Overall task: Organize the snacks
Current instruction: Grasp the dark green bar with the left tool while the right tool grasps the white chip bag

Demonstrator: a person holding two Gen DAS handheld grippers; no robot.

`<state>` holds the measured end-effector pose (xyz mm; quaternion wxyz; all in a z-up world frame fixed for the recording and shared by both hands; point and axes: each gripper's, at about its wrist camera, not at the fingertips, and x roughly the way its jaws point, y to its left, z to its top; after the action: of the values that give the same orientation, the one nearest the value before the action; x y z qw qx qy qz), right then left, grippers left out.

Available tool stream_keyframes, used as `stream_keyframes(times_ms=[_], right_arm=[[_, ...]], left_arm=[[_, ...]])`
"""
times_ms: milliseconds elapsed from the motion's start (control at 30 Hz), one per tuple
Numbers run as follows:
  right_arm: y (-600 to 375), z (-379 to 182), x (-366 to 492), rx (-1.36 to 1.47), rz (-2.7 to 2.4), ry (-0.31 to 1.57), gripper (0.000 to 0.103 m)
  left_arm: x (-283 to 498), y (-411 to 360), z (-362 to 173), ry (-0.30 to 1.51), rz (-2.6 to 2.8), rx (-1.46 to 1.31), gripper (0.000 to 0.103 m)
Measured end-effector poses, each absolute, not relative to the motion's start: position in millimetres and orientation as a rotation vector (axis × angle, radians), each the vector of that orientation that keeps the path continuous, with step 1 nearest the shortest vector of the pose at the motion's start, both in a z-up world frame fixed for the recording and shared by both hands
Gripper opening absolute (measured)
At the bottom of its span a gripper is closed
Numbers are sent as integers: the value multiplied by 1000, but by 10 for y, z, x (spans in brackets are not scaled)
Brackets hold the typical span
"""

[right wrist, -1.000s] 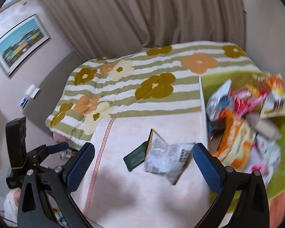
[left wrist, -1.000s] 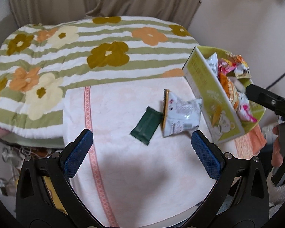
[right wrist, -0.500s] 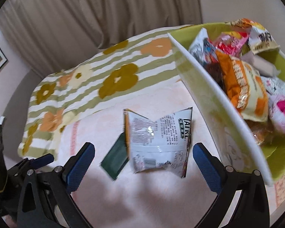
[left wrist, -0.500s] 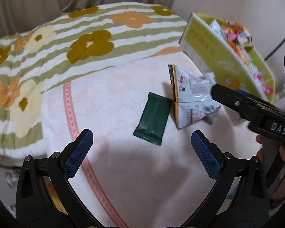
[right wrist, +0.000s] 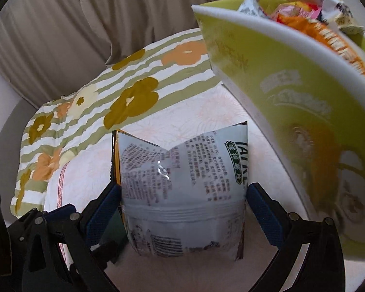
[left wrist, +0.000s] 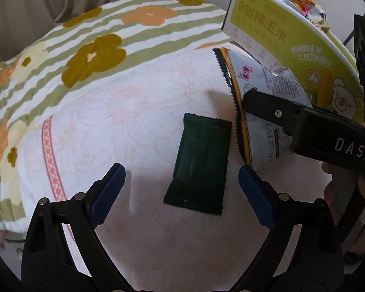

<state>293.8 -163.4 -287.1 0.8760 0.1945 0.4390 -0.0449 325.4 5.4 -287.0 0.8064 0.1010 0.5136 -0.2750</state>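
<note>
Snack bag between right tongs, pads apart, unclamped; green bar between closing left tongs, for boxing.

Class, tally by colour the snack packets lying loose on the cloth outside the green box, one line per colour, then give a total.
Dark green packet: 1
Silver-white packet: 1
Total: 2

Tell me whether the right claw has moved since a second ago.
Yes. The right claw has dropped toward the silver snack bag, which now sits between its fingers, beside the green box.
</note>
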Motion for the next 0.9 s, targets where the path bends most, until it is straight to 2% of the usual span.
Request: stream_keyframes(times_ms=[167, 233, 267, 300, 400, 533, 733, 833, 900], right_arm=[[-1650, -2886, 2954, 395, -64, 918, 103], [-1669, -2920, 2974, 406, -46, 933, 101], [-1692, -2980, 2999, 438, -20, 954, 97], [-1717, -3016, 2999, 475, 4, 959, 89], [-1718, -2972, 2989, 484, 22, 943, 73], [-1721, -2862, 2964, 492, 32, 928, 72], [-1738, -2653, 2903, 470, 27, 890, 72], [-1755, -2607, 2856, 469, 25, 888, 72], [-1763, -2587, 2836, 461, 22, 889, 72]], left_arm=[[3302, -47, -2914, 1110, -614, 235, 93], [3311, -92, -2939, 1115, -626, 247, 89], [3321, -110, -2961, 1125, -637, 245, 85], [3324, -114, -2972, 1131, -639, 244, 85], [3337, -123, -2954, 1134, -651, 232, 82], [3335, -167, -2942, 1137, -657, 247, 77], [3303, -219, -2945, 1150, -664, 261, 76], [3273, -271, -2938, 1141, -653, 305, 60], [3267, -291, -2936, 1137, -640, 344, 44]])
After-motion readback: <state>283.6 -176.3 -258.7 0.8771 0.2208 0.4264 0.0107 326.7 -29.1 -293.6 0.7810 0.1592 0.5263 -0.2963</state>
